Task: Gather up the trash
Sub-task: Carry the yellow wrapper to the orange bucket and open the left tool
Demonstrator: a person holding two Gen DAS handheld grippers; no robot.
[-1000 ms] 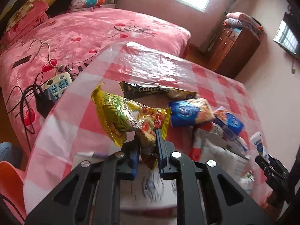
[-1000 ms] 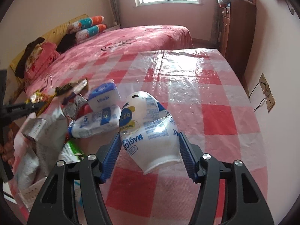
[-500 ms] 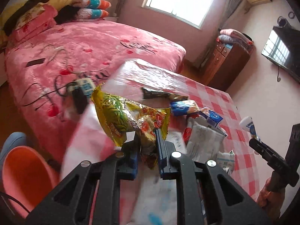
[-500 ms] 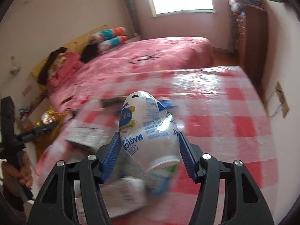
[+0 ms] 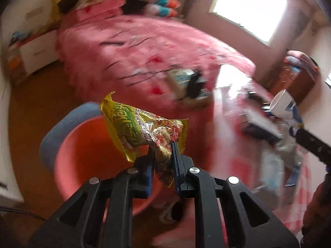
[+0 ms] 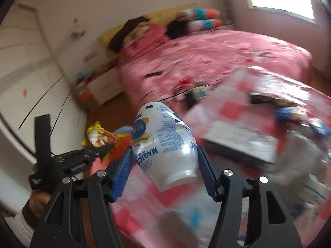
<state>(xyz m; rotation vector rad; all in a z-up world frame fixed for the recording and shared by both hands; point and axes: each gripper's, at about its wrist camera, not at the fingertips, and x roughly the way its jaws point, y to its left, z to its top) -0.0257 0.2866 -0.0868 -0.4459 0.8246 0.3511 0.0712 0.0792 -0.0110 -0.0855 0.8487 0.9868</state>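
Note:
My left gripper (image 5: 163, 154) is shut on a crumpled yellow-green snack wrapper (image 5: 132, 128), which hangs over an orange bin (image 5: 82, 157) on the floor. The right wrist view shows the same left gripper (image 6: 97, 154) and wrapper (image 6: 99, 137) at lower left, with a sliver of the orange bin (image 6: 120, 150) behind. My right gripper (image 6: 165, 161) is shut on a crushed white plastic cup (image 6: 165, 142) printed with blue text, held above the table's edge. That cup (image 5: 283, 105) also appears at the right of the left wrist view.
A table with a red-and-white check cloth (image 6: 269, 86) carries more litter: a flat white box (image 6: 242, 142) and blue packets (image 6: 285, 113). A pink bed (image 5: 144, 51) lies behind, with white drawers (image 6: 103, 86) beside it. A blue thing (image 5: 62, 128) borders the bin.
Both grippers have swung left, off the table top. The wrapper now hangs over the orange bin and the cup has reached the table's left edge. Both grips are unchanged.

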